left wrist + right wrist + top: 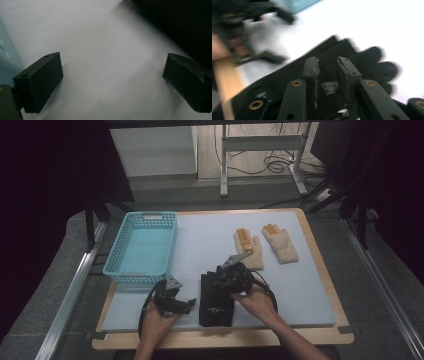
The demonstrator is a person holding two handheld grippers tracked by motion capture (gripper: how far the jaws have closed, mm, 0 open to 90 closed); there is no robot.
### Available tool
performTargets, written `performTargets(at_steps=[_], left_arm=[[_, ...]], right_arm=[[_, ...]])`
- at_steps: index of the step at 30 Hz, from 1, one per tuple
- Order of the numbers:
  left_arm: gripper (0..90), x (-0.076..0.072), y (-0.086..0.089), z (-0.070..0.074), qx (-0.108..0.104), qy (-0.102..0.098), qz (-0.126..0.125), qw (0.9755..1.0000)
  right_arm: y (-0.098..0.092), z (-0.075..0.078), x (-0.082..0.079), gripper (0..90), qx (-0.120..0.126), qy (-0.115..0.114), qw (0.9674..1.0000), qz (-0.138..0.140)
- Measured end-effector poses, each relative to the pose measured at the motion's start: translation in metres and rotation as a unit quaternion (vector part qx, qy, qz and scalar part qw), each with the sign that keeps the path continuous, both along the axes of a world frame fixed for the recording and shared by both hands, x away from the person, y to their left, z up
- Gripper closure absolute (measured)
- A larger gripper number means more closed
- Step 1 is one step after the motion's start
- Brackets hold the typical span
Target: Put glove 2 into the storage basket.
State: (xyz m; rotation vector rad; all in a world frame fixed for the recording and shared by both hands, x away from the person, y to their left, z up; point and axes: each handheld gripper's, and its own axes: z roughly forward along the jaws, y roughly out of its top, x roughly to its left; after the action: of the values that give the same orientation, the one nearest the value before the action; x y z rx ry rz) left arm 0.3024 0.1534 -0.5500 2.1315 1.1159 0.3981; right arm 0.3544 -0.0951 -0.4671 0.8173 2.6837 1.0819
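- One blue basket [142, 247] sits empty at the tabletop's [210, 240] left edge.
- Right hand-held gripper [328, 71], slightly parted, hovers over the black gloves [216, 305], seemingly gripping nothing.
- Left hand-held gripper [112, 77] gapes over bare mat.

left tool [191, 304]: jaws wide apart | right tool [328, 71]: jaws slightly parted
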Motion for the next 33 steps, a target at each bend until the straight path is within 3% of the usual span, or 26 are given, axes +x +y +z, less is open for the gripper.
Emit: performTargets(at_steps=[1,3,4,5,6,7,9,10,11,13,19,20,24,27,29,30,31,33], left_arm=[[3.1,0.000,0.000,0.000,0.000,0.000,0.000,1.0000],[3.1,0.000,0.000,0.000,0.001,0.000,-0.001,1.0000],[3.1,0.000,0.000,0.000,0.000,0.001,0.000,1.0000],[3.1,0.000,0.000,0.000,0.000,0.001,0.000,1.0000],[3.1,0.000,0.000,0.000,0.001,0.001,0.000,1.0000],[3.2,0.000,0.000,0.000,0.001,0.001,0.000,1.0000],[3.2,0.000,0.000,0.000,0.001,0.000,0.000,1.0000],[3.2,0.000,-0.001,0.000,-0.003,0.000,0.002,1.0000],[3.2,0.000,0.000,0.000,0.001,0.001,-0.001,1.0000],[3.2,0.000,0.000,0.000,0.000,0.000,0.000,1.0000],[3.1,0.000,0.000,0.000,-0.002,0.000,0.001,1.0000],[3.1,0.000,0.000,0.000,-0.002,0.000,0.001,1.0000],[3.1,0.000,0.000,0.000,-0.002,0.000,0.001,1.0000],[3.1,0.000,0.000,0.000,-0.002,-0.001,0.001,1.0000],[3.1,0.000,0.000,0.000,-0.002,-0.001,0.001,1.0000],[3.1,0.000,0.000,0.000,-0.002,-0.001,0.001,1.0000],[3.1,0.000,0.000,0.000,-0.002,-0.001,0.001,1.0000],[3.1,0.000,0.000,0.000,0.001,0.000,0.000,1.0000]], right_arm=[[0.000,-0.004,0.014,59.6,-0.005,0.002,0.9998,-0.019],[0.001,-0.008,0.020,55.0,-0.007,-0.001,0.9996,-0.029],[0.005,-0.020,0.028,46.2,-0.013,0.009,0.9991,-0.039],[0.005,-0.020,0.028,46.2,-0.013,0.009,0.9991,-0.039],[0.011,-0.035,0.031,47.3,-0.023,0.019,0.9989,-0.037],[0.011,-0.035,0.031,47.3,-0.023,0.019,0.9989,-0.037],[0.014,-0.041,0.025,64.7,-0.041,-0.017,0.9983,-0.039],[0.015,-0.041,0.024,80.8,-0.040,-0.017,0.9985,-0.033],[0.015,-0.041,0.024,85.3,-0.034,-0.001,0.9992,-0.023],[0.018,-0.038,0.021,88.7,-0.055,-0.019,0.9982,-0.015],[0.005,-0.010,0.014,89.0,-0.030,-0.014,0.9994,-0.008],[0.001,0.001,0.010,89.0,-0.032,-0.016,0.9993,-0.006],[-0.004,0.009,0.009,89.0,-0.038,-0.019,0.9991,-0.007],[-0.006,0.009,0.012,89.0,-0.049,-0.013,0.9987,-0.001],[-0.007,0.003,0.016,88.8,-0.044,-0.006,0.9990,0.005],[-0.005,-0.007,0.020,86.4,-0.054,0.004,0.9984,0.012],[-0.005,-0.007,0.020,86.4,-0.054,0.004,0.9984,0.012],[-0.006,-0.013,0.023,75.5,-0.042,-0.003,0.9991,0.006]])
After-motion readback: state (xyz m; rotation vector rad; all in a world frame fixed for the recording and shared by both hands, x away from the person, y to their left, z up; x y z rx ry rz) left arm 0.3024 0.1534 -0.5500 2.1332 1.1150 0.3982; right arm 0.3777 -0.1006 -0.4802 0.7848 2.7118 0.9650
